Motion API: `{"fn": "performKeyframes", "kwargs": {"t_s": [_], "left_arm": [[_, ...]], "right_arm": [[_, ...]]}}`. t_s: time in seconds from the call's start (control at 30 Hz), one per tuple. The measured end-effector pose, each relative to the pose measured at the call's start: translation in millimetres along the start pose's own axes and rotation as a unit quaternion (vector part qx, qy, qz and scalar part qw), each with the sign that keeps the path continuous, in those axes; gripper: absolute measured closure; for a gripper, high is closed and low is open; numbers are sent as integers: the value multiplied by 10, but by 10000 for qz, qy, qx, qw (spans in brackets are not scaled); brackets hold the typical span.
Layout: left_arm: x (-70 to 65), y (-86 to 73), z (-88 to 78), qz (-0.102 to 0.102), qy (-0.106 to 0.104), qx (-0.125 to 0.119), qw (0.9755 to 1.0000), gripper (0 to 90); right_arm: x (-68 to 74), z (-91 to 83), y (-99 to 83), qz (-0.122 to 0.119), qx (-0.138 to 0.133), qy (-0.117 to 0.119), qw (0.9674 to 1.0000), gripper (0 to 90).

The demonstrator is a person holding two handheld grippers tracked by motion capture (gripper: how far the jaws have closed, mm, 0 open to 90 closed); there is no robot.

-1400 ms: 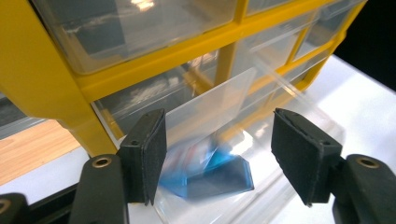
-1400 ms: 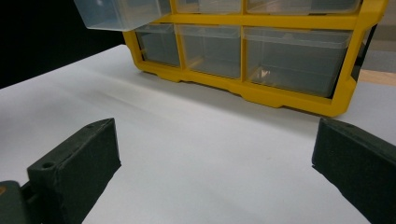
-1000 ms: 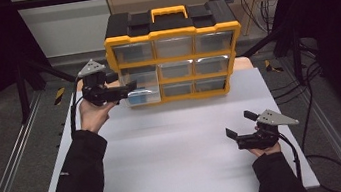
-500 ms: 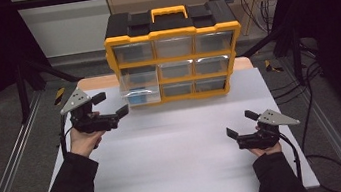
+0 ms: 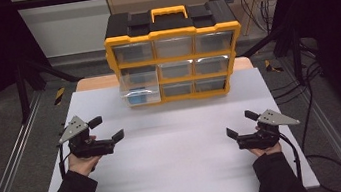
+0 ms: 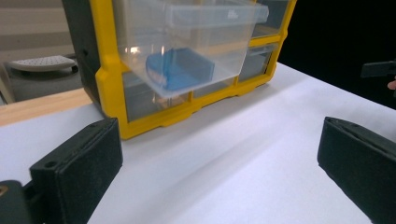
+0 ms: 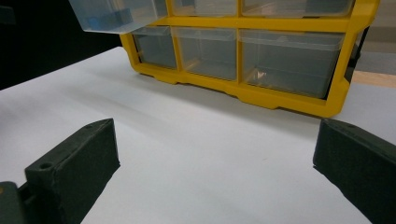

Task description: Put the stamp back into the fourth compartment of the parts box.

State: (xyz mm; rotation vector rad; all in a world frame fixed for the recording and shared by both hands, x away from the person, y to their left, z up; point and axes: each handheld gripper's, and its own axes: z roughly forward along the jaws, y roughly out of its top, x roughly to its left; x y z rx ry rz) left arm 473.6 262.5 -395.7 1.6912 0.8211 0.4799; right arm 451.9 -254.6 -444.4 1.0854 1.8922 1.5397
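A yellow-and-black drawer cabinet (image 5: 175, 55) is seen standing at the far middle of the white bench (image 5: 179, 170), with three rows of three clear drawers in its front. The left drawer of the middle row (image 5: 139, 88) is pulled out toward the person, and something blue (image 6: 180, 70) is seen lying inside it; the other drawers are seen pushed in.

The left tongs (image 5: 107, 130) are held in the person's left hand (image 5: 83, 161), well in front of the cabinet and off its left corner, above the bench. Their jaws are spread wide, and nothing is held between them. In the left gripper view the pulled-out drawer is seen ahead and above the jaws, beyond bare bench.

The right tongs (image 5: 239, 124) are held in the right hand (image 5: 263, 149), well in front of the cabinet and off its right corner. Their jaws are likewise spread apart and empty. In the right gripper view the bottom row of the cabinet (image 7: 243, 51) is seen ahead, across bare bench surface.
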Motion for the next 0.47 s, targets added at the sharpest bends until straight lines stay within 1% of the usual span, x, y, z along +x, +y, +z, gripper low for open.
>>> {"fn": "performKeyframes", "kwargs": {"t_s": [0.1,0.13,0.17,0.23,0.33,0.37,0.4,0.43,0.47], "left_arm": [[25,-102,-41,-75,57,-22,10000,0],[34,-164,-65,-111,61,-10,9999,0],[34,-164,-65,-111,61,-10,9999,0],[36,-230,-88,-37,120,-5,9999,0],[50,-316,-93,-27,152,90,9998,0],[56,-366,-88,-71,173,109,9998,0],[56,-366,-88,-71,173,109,9998,0],[59,-388,-80,-79,169,159,9997,0],[60,-403,-72,-29,193,249,9995,0]], "right_arm": [[1,0,-4,14,-4,4,10000,4],[2,-1,-4,16,-5,3,10000,4],[2,-1,-4,16,-5,3,10000,4],[4,-1,-3,16,-8,3,10000,4],[6,1,-6,23,14,4,10000,4],[7,3,-8,18,13,5,10000,4],[7,3,-8,18,13,5,10000,4],[9,5,-10,19,24,11,10000,4],[8,9,-11,2,29,9,10000,4]]}}
